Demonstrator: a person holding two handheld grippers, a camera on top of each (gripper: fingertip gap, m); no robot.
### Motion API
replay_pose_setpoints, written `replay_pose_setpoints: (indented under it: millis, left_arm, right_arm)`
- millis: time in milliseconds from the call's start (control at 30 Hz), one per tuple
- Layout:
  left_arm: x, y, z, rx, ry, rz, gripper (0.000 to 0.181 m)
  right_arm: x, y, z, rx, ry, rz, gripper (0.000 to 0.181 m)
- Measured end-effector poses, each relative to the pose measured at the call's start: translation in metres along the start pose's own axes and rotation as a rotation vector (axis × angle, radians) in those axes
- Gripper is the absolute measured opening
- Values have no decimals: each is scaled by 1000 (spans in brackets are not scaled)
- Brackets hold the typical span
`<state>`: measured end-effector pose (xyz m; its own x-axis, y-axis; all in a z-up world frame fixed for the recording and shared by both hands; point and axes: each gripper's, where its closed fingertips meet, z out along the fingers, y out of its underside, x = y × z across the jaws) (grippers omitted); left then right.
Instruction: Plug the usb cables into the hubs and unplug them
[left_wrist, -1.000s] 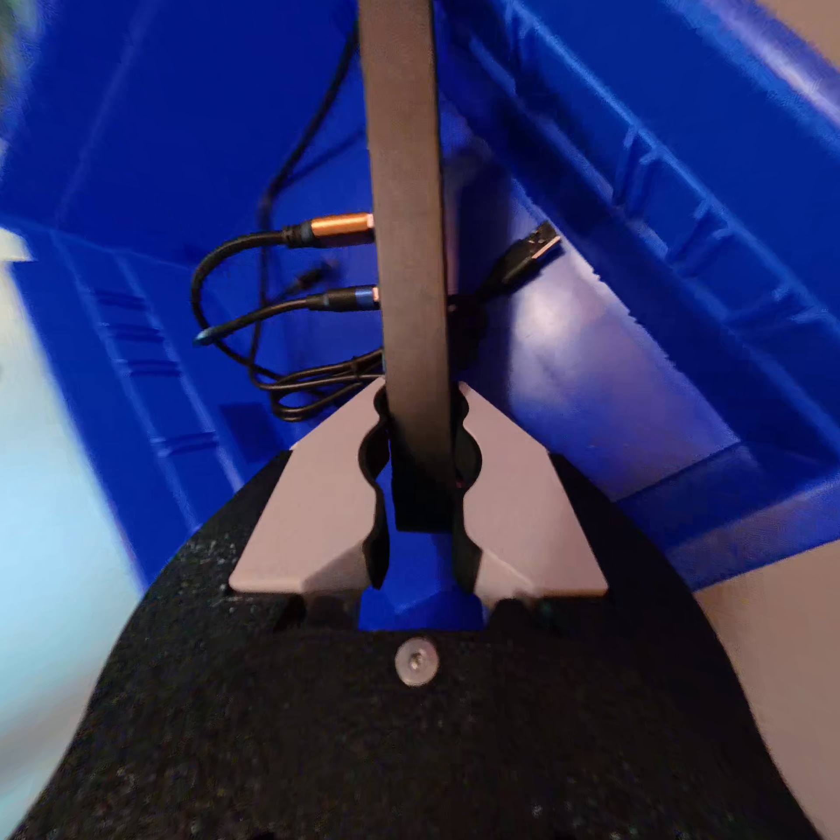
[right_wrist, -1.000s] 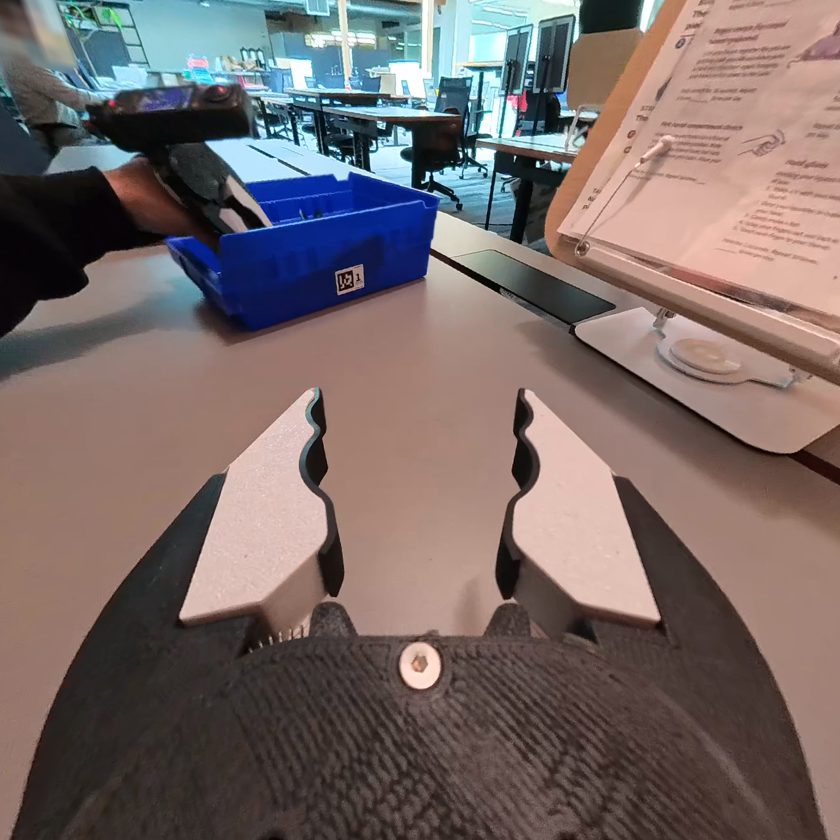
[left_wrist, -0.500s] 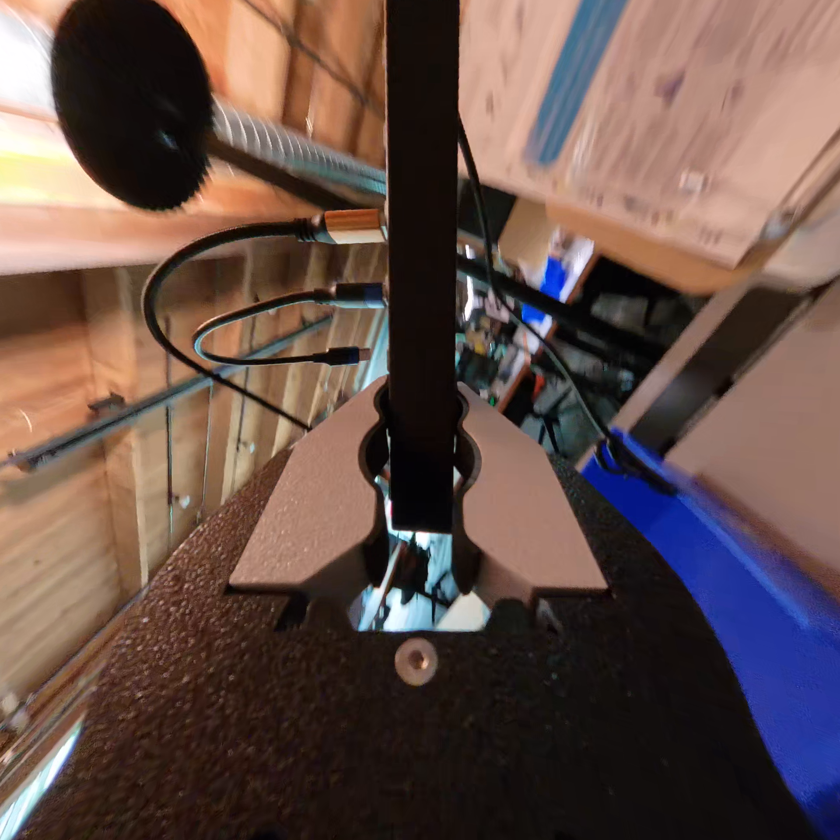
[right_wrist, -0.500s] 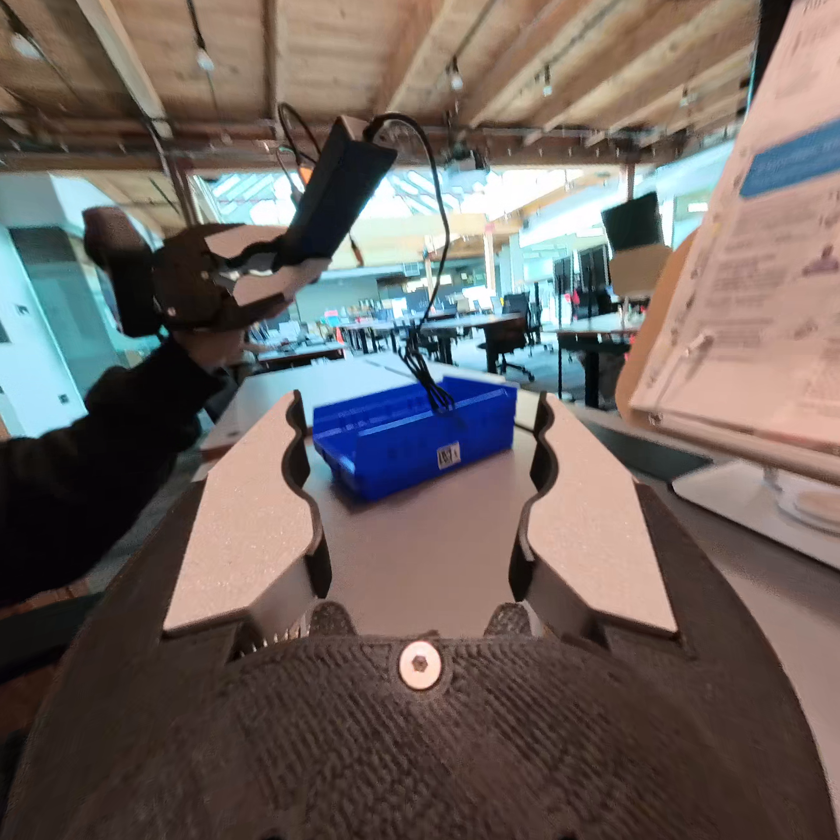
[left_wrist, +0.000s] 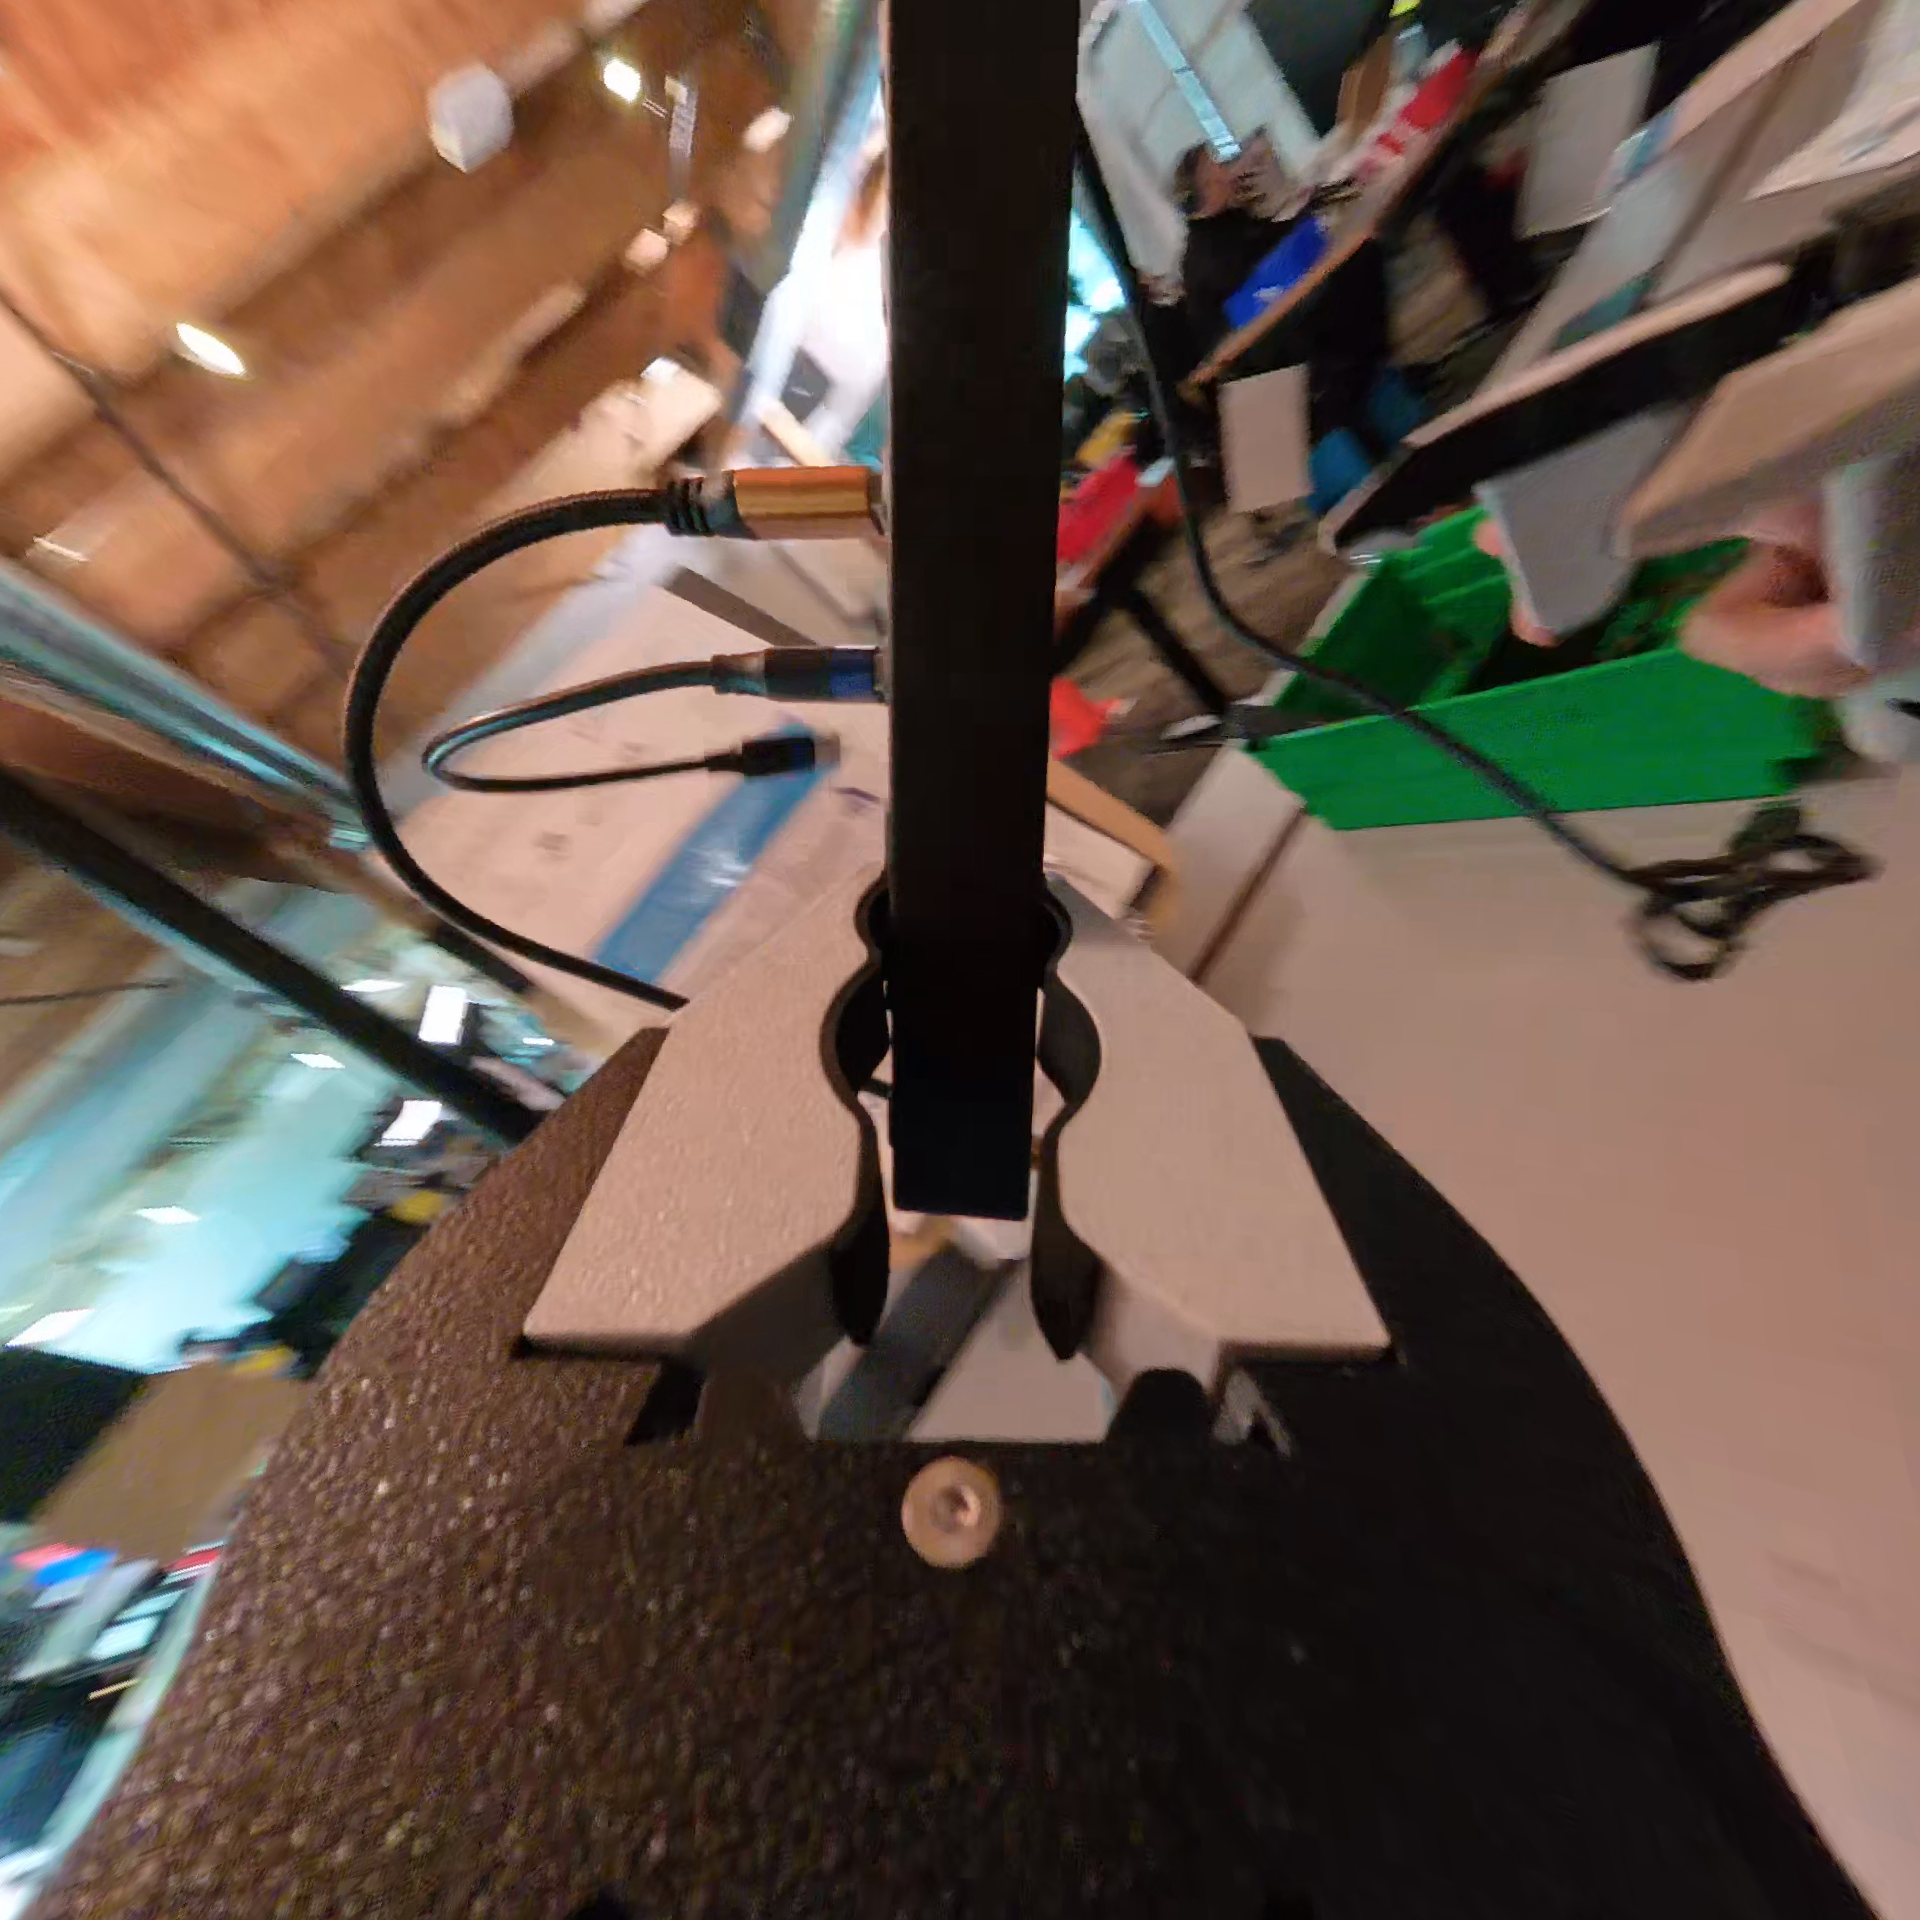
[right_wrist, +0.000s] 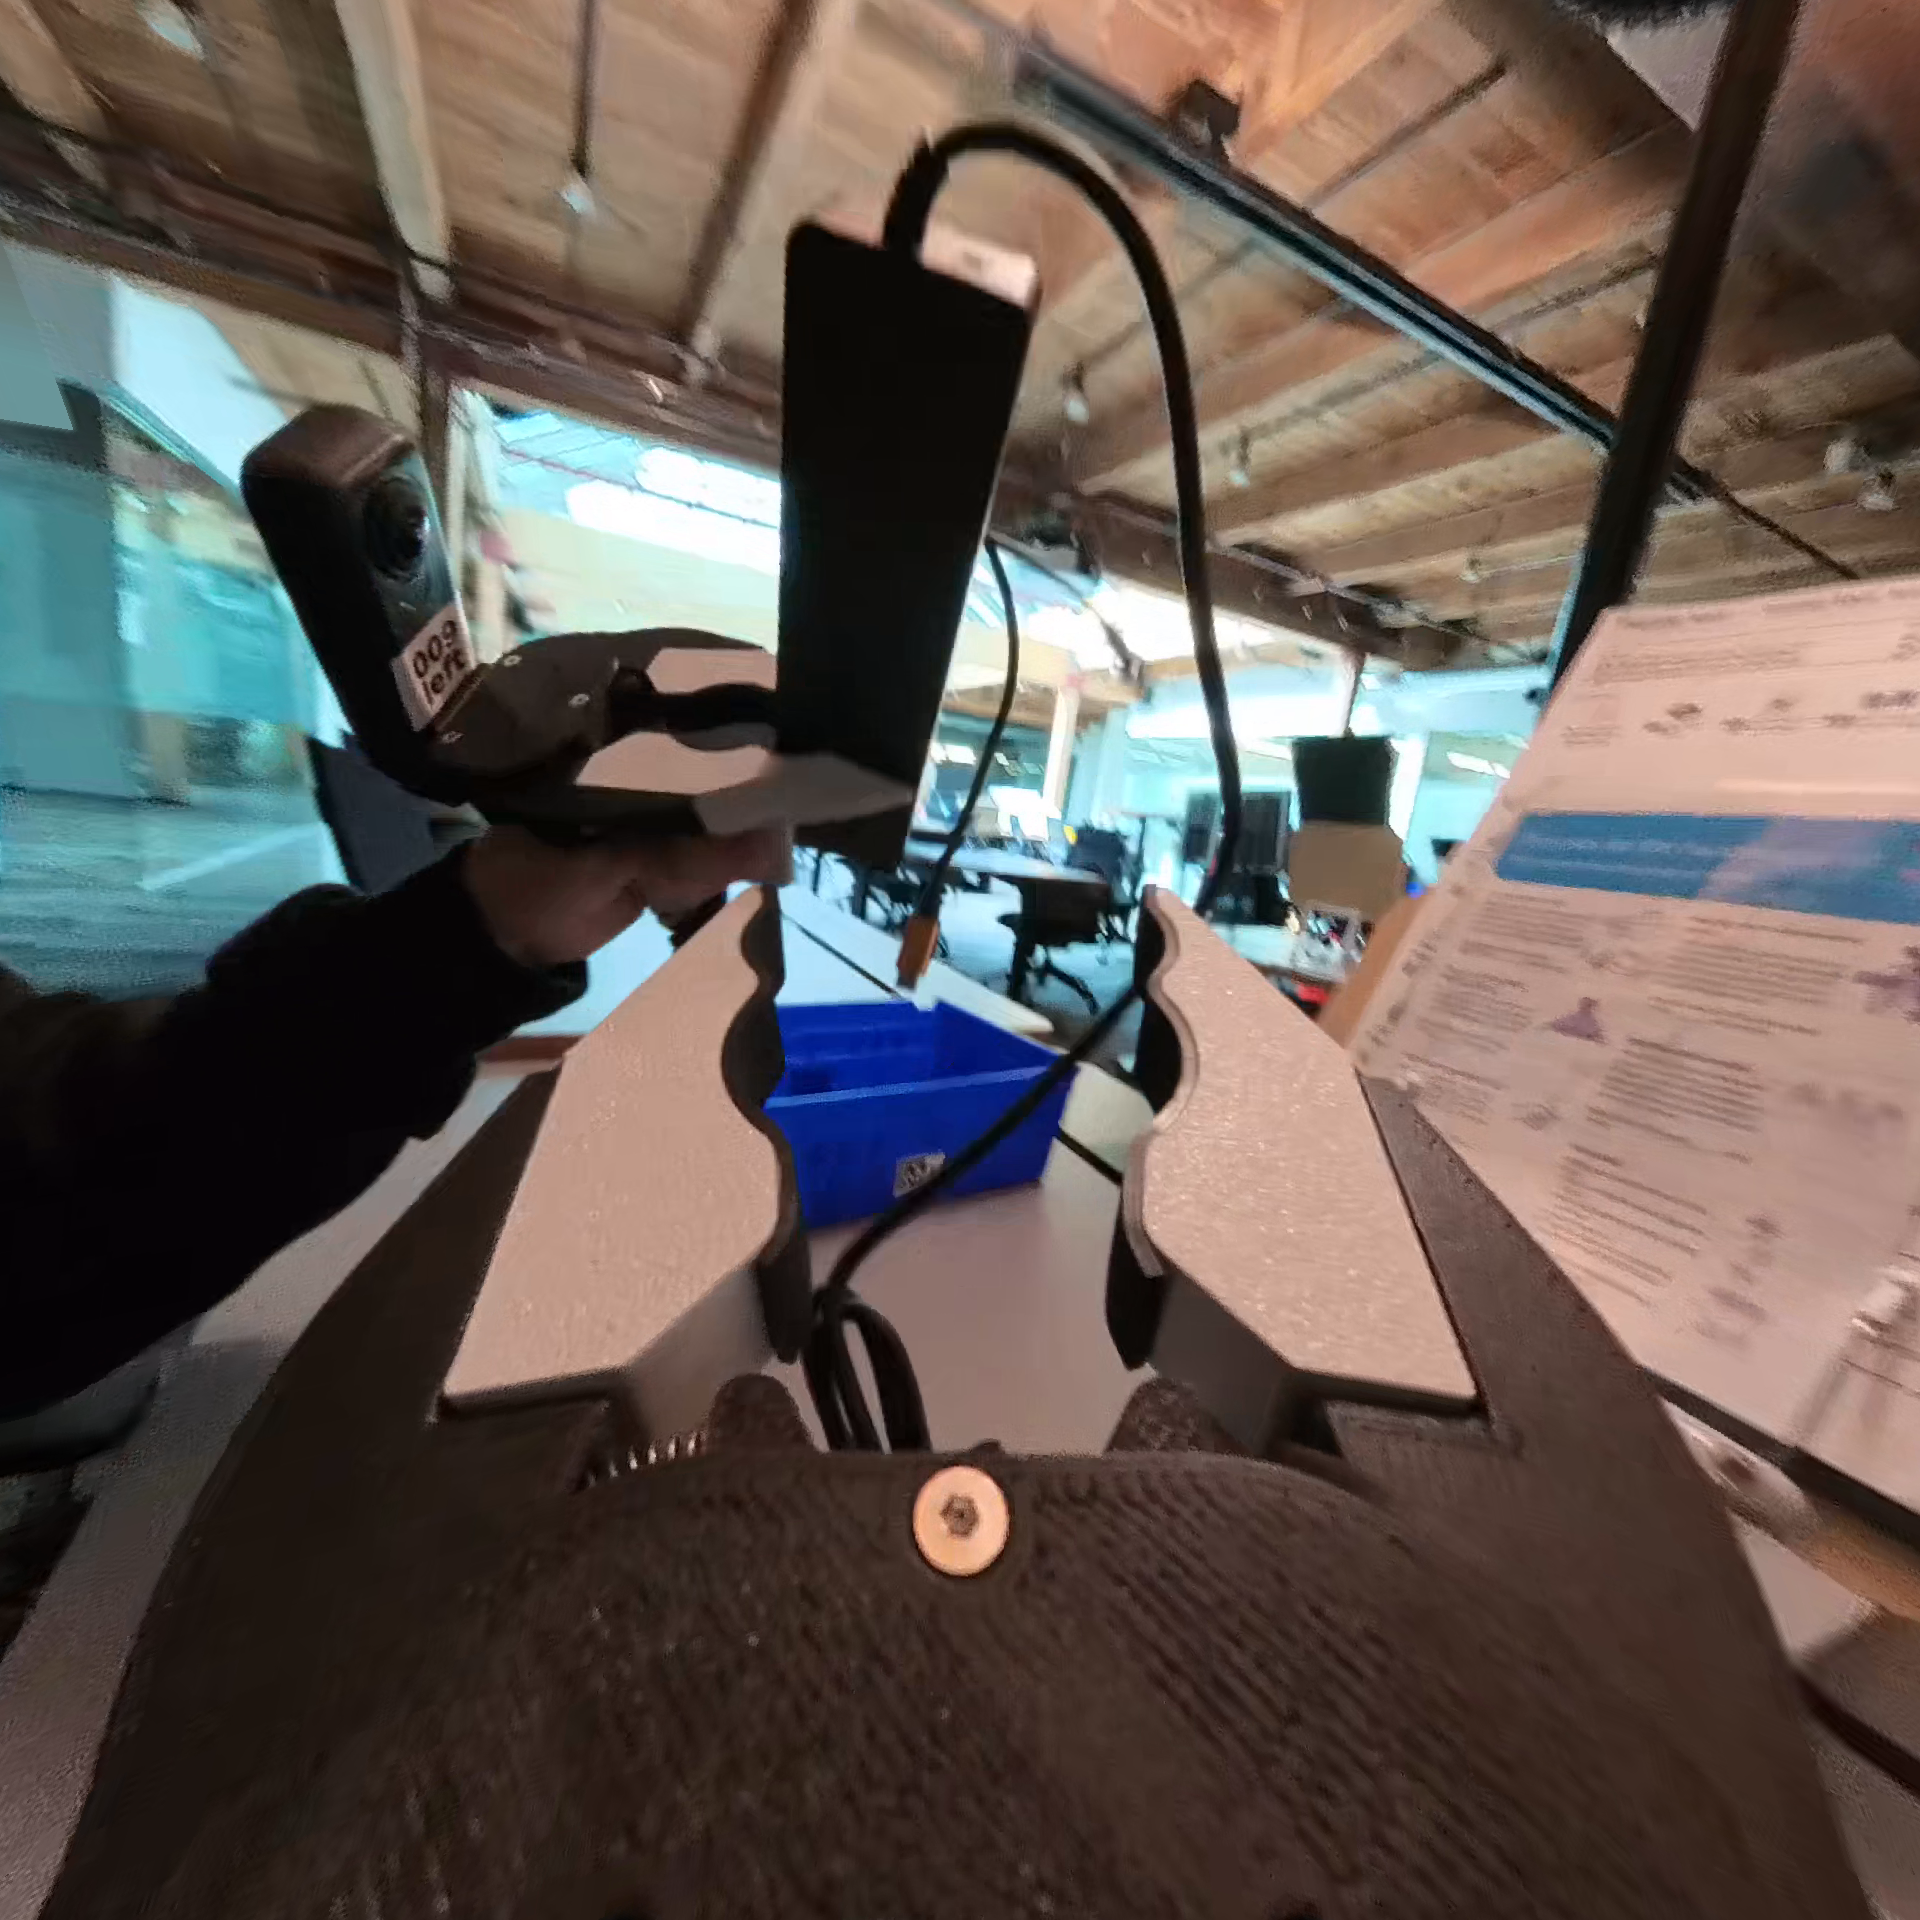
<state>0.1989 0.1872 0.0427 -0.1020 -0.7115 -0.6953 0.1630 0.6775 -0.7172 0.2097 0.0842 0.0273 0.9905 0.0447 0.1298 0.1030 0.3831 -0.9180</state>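
Observation:
My left gripper (left_wrist: 966, 935) is shut on the lower end of a long black USB hub (left_wrist: 971, 416) and holds it upright in the air. A gold-plugged cable (left_wrist: 800, 504) and a blue-plugged cable (left_wrist: 821, 673) are plugged into the hub's left side. The blue cable's free end (left_wrist: 774, 753) hangs loose. In the right wrist view the left gripper (right_wrist: 790, 727) and the hub (right_wrist: 894, 520) are raised ahead. A gold plug (right_wrist: 920, 945) dangles below the hub. My right gripper (right_wrist: 961, 935) is open and empty, just below them. The hub's own lead (right_wrist: 1184, 520) drops between its fingers.
The blue bin (right_wrist: 914, 1101) stands on the grey table (right_wrist: 987, 1299) beyond my right gripper. A document stand (right_wrist: 1662, 1039) is close on the right. The lead's coil (left_wrist: 1745, 894) lies on the table near a green bin (left_wrist: 1558, 748). A hand and sleeve (right_wrist: 312, 1039) are at left.
My left gripper has lifted the hub and its cables out of the blue bin and swung it toward my right gripper. My right gripper has tilted upward and stayed open.

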Motion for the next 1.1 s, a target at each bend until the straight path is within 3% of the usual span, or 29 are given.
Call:
replay_pose_setpoints:
  millis: [67,167,300,367,533,633,767,867,1100]
  left_arm:
    - [27,19,12,9,128,-134,21]
    - [65,39,23,58,315,-307,21]
    - [113,50,27,147,566,-491,22]
    - [129,51,27,193,642,-547,22]
    - [150,55,23,226,755,-614,21]
    - [148,55,25,228,718,-613,28]
    - [120,68,40,138,403,-515,58]
    - [116,69,46,18,234,-411,69]
    - [141,86,75,-246,114,-455,87]
  right_arm:
    - [11,3,-6,-38,30,-13,69]
    - [26,-3,-13,8,95,-1,52]
    - [29,27,-11,-119,63,85,53]
    - [25,35,-8,-137,24,126,53]
    - [6,46,-2,-162,-81,124,32]
    - [3,45,2,-156,-72,97,28]
    - [26,42,3,-119,131,75,21]
    - [36,46,3,-135,251,35,21]
    - [12,71,23,-222,271,12,22]
